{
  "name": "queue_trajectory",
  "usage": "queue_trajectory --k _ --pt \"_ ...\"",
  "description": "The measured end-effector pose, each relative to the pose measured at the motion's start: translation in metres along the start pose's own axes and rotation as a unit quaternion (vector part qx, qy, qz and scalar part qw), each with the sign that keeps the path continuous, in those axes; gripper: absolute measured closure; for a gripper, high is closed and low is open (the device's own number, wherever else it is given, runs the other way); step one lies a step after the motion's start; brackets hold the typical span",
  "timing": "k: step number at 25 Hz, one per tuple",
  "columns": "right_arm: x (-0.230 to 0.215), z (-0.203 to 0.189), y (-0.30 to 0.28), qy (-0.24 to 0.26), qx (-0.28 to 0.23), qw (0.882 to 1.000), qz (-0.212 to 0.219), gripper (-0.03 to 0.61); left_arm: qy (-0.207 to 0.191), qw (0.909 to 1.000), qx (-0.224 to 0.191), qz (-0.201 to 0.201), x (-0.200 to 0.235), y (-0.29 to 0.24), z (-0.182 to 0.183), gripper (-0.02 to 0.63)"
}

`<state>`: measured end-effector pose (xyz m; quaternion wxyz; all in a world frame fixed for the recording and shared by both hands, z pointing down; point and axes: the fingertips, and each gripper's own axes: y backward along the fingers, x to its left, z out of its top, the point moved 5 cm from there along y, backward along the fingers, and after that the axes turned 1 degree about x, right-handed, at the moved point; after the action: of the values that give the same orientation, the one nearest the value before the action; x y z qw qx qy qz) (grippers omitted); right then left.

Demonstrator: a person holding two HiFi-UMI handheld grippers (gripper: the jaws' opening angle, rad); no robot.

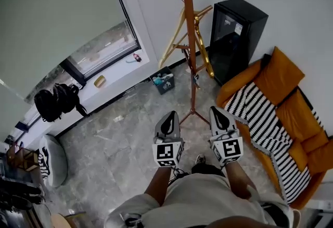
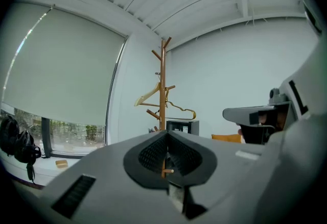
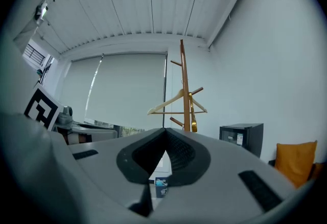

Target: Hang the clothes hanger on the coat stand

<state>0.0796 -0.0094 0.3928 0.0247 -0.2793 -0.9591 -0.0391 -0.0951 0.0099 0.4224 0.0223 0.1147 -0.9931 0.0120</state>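
The wooden coat stand rises from the marble floor ahead of me. A pale wooden hanger and a gold hanger both hang on its pegs. My left gripper and right gripper are held side by side close to the person's body, short of the stand's feet. Both are shut with nothing in them. In the left gripper view the stand shows beyond the shut left gripper, with the pale hanger and gold hanger. The right gripper faces the stand and pale hanger.
A black cabinet stands right of the stand against the wall. An orange sofa with a striped blanket fills the right side. A small bin sits by the wall, and a black backpack on the window sill at left.
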Motion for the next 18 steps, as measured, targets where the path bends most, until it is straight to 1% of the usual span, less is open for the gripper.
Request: queue_trajectory --k 5,18 --pt "0.003 0.008 0.006 0.006 -0.002 1.000 -0.008 0.574 -0.001 0.9999 -0.009 -0.013 -0.003 0.005 0.007 0.604" --pt "0.015 0.008 0.016 0.010 0.000 1.000 -0.022 0.574 -0.004 0.9993 -0.008 -0.035 -0.006 0.016 0.007 0.604"
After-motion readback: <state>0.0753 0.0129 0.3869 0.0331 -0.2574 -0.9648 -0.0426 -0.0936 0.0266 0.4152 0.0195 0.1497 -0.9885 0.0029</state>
